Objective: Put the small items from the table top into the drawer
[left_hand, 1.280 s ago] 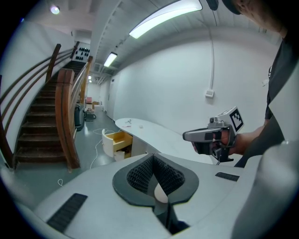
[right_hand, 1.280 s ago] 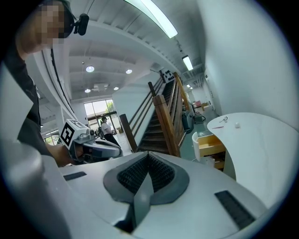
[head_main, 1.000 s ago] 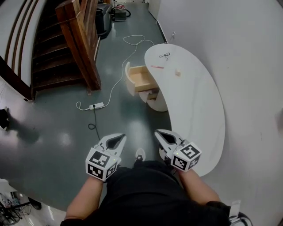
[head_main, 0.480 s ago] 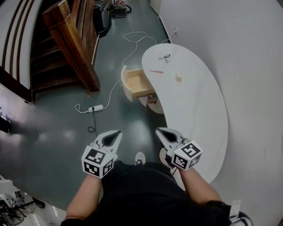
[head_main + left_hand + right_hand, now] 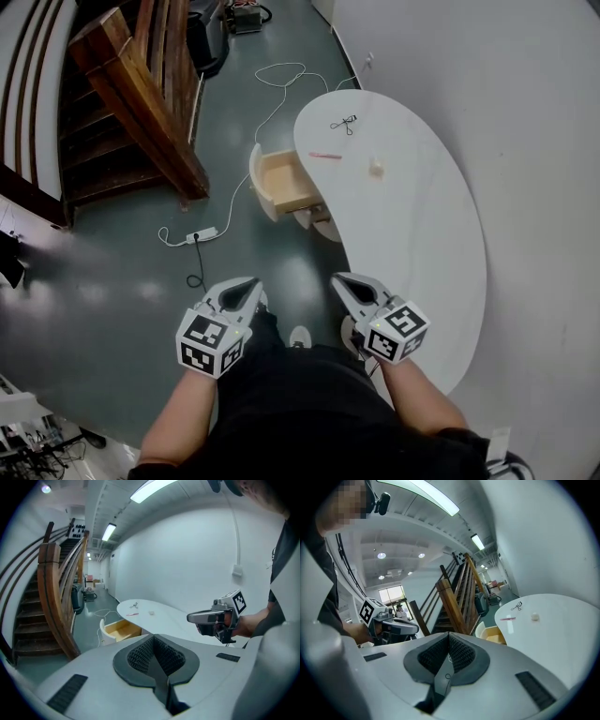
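- So, all three small items lie at the far end of the tabletop (image 5: 412, 253), well apart from both grippers. A black wire thing (image 5: 343, 124) is near the far edge, a pink stick (image 5: 325, 156) is close to the left edge, and a pale block (image 5: 376, 169) sits a bit further in from that edge.
- The drawer (image 5: 281, 183) stands pulled out under the left edge, just beside the stick; I can see nothing in it.
- The left gripper (image 5: 246, 284) has its fingers pressed together with nothing between them. It hangs over the floor, off the near left edge.
- The right gripper (image 5: 342, 281) is the same, closed and empty, just at the near left edge of the tabletop.
- The step in hand, as I judge it, is the approach; no item is picked up yet.
- To do it well, I would go along the left edge until the drawer is within easy reach, and mind the power strip (image 5: 199, 235) on the floor left of the drawer.
- The fingers should be spread before they come down, not at the last moment above an item.
- The stick is probably the best first pick, being nearest to the drawer. Take it across its length, with the fingers low to the surface.
- The block looks light, so a gentle, centred closing should keep it from slipping away.
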The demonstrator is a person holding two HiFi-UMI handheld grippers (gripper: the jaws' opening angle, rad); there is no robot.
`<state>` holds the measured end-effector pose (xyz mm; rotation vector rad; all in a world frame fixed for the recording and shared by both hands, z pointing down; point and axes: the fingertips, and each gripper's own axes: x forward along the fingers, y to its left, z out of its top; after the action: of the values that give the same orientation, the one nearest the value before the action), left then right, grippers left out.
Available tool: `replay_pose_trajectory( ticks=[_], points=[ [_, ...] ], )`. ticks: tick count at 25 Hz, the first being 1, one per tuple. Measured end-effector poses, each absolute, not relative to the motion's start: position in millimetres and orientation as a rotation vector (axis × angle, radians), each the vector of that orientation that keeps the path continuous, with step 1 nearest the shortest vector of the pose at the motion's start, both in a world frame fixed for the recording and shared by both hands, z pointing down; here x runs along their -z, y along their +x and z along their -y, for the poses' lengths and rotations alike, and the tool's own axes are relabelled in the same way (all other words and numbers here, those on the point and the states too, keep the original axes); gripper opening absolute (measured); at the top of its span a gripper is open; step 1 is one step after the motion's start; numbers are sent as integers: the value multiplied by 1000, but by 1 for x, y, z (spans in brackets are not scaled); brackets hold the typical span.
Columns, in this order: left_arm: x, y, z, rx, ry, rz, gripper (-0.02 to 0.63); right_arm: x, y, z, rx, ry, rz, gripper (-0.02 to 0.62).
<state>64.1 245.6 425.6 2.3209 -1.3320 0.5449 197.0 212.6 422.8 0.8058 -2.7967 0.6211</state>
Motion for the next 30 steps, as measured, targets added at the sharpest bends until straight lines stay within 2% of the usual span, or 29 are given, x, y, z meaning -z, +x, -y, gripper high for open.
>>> replay_pose_trajectory(
  ticks=[14, 30],
  points=[
    [-432, 55, -139, -563, 2435, 1193, 15, -436, 187, -131, -609, 948, 2723, -2],
    [-446, -30, -5, -681, 2497, 1014, 15, -429, 109, -3, -477, 1088, 2584, -2]
  ],
)
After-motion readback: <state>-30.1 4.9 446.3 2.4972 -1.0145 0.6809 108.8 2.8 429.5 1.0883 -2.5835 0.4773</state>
